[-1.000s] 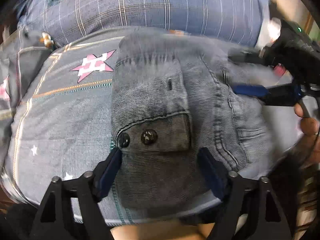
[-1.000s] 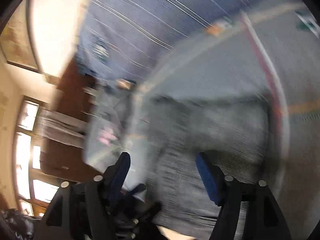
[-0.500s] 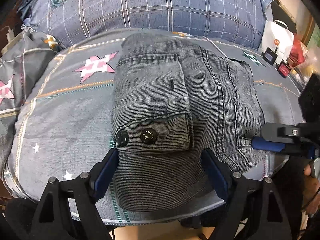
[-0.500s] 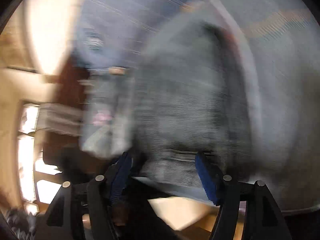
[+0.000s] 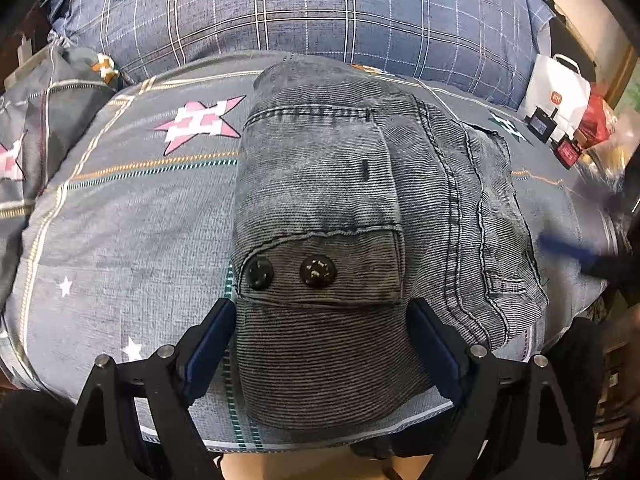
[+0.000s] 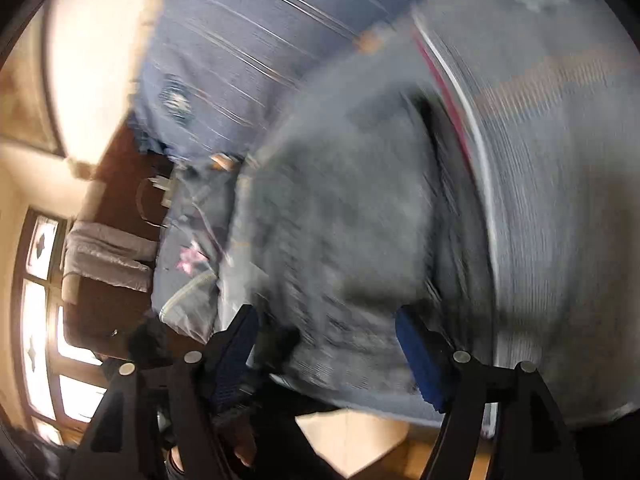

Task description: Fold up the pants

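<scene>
Bedding: grey star-print quilt. Left gripper spread wide, straddling folded pants, apparently without pinching them. Right gripper, jaws just reopened, empty beside the bundle. Risk: either finger snagging denim, dragging the fold loose.

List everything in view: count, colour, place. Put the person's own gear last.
pants: one, grey corduroy, folded in a bundle on the bed, two black buttons on the pocket flap
bedsheet: one, grey with pink stars, under the pants
pillow: one, blue plaid, behind the pants
paper bag: one, white, far right beside the bed
small boxes: a few, dark and red, by the bag
left gripper: one, black with blue pads, open, straddling the bundle's near end
right gripper: one, black with blue pads, open, jaws just opening, at the bundle's right edge, blurred
</scene>
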`<state>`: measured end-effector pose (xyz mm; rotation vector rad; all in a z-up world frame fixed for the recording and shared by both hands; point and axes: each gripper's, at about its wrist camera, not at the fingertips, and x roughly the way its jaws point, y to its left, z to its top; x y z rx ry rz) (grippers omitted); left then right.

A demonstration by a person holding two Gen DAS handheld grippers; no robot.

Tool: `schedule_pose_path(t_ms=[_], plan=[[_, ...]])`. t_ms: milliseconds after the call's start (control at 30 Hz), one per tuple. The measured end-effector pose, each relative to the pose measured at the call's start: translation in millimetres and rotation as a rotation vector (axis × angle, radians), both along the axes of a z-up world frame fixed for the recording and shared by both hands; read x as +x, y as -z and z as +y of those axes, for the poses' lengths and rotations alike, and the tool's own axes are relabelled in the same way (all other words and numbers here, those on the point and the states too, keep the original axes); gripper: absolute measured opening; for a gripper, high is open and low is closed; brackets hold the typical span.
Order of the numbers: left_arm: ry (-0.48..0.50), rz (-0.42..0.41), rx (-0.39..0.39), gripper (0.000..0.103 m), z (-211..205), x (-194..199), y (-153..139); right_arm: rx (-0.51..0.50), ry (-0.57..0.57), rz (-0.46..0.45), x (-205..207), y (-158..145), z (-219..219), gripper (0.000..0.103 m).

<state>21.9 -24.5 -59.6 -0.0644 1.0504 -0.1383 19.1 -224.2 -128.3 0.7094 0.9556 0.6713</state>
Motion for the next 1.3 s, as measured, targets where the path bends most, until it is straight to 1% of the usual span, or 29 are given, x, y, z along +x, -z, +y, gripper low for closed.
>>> schedule_pose_path(t_ms=[33,100,133,167,200,233,267,300,333,367,433,467,533,600,633,667,767,800,900,933,967,1033,1133,1167,1200,1233,1267,1300], plan=[[0.003,0.0,0.001,0.088,-1.0,-0.5,0.5,0.028,-0.014,-0.034,3.4,-15.5,3.2,0.075],[-0.007,0.006,-0.012,0.089,1.1,1.4,3.6,0.075,-0.066,-0.052,14.2,-29.9,13.6,0.075],[-0.008,0.006,-0.015,0.089,0.4,0.1,2.6,0.09,-0.088,-0.046,24.3,-32.5,20.8,0.075],[-0.006,0.007,-0.015,0.089,0.8,0.1,3.2,0.102,-0.12,-0.025,40.2,-28.9,32.6,0.075],[-0.005,0.009,-0.017,0.089,1.8,0.2,3.5,0.085,-0.144,0.002,55.4,-20.5,44.1,0.075],[-0.004,0.013,-0.022,0.089,2.9,0.3,3.6,0.019,-0.143,0.028,67.4,-9.1,52.9,0.075],[-0.003,0.016,-0.022,0.089,1.8,1.9,3.0,-0.043,-0.125,0.089,79.5,10.2,55.2,0.074],[-0.001,0.016,-0.02,0.089,1.5,3.9,2.1,0.015,-0.112,0.108,79.5,22.4,46.7,0.073],[0.002,0.015,-0.02,0.089,1.4,2.8,0.8,0.046,-0.093,0.111,77.4,18.1,42.5,0.073],[0.003,0.012,-0.021,0.089,2.0,2.2,-0.4,0.044,-0.085,0.115,74.4,14.1,36.9,0.073],[0.0,0.01,-0.026,0.089,2.0,1.5,-4.0,-0.024,-0.064,0.025,60.8,-11.7,32.2,0.073],[0.001,0.003,-0.032,0.089,2.4,0.3,-7.6,-0.039,-0.061,-0.011,53.7,-21.1,27.1,0.073],[-0.003,-0.032,-0.043,0.089,5.6,-3.5,-18.2,-0.043,-0.034,-0.039,40.5,-28.4,12.2,0.074],[-0.015,-0.059,-0.058,0.089,11.9,-5.1,-28.2,-0.089,0.021,-0.029,32.6,-21.3,-7.0,0.074],[-0.023,-0.07,-0.07,0.089,16.2,-5.0,-32.6,-0.106,0.041,-0.023,29.5,-18.9,-10.0,0.074],[-0.034,-0.087,-0.097,0.089,24.4,-5.1,-37.5,-0.121,0.057,-0.014,24.2,-11.8,-23.1,0.074],[-0.081,-0.1,-0.171,0.089,49.4,-0.2,-37.0,-0.09,0.1,0.053,16.6,12.6,-48.0,0.074],[-0.115,-0.08,-0.2,0.088,61.0,4.7,-32.1,-0.082,0.112,0.063,14.7,18.3,-54.5,0.074],[-0.152,-0.015,-0.297,0.088,79.2,19.7,-16.5,-0.065,0.129,0.082,14.4,26.4,-65.9,0.074],[-0.151,-0.006,-0.322,0.088,80.8,22.9,-13.8,-0.052,0.124,0.083,14.4,26.9,-69.7,0.074],[-0.139,0.004,-0.362,0.088,80.9,27.6,-11.0,-0.039,0.114,0.085,16.7,26.7,-67.0,0.074],[-0.116,0.023,-0.414,0.088,77.2,32.5,-8.4,-0.031,0.087,0.08,22.1,24.4,-60.7,0.074],[-0.094,0.031,-0.45,0.088,68.3,38.7,-7.1,-0.034,0.06,0.07,28.9,22.1,-51.6,0.074],[-0.087,0.036,-0.449,0.088,64.7,41.8,-6.4,-0.053,0.06,0.067,31.8,21.8,-47.7,0.074],[-0.079,0.043,-0.445,0.088,60.9,44.9,-5.5,-0.106,0.076,0.06,35.7,21.6,-45.2,0.074],[-0.067,0.051,-0.444,0.088,57.8,47.5,-4.0,-0.126,0.079,0.059,38.3,22.8,-42.2,0.074],[-0.056,0.063,-0.443,0.088,53.4,50.1,-1.5,-0.135,0.072,0.069,41.9,26.0,-39.5,0.074],[-0.057,0.068,-0.431,0.088,50.7,51.9,-0.3,-0.123,0.062,0.087,45.5,31.2,-37.8,0.074]])
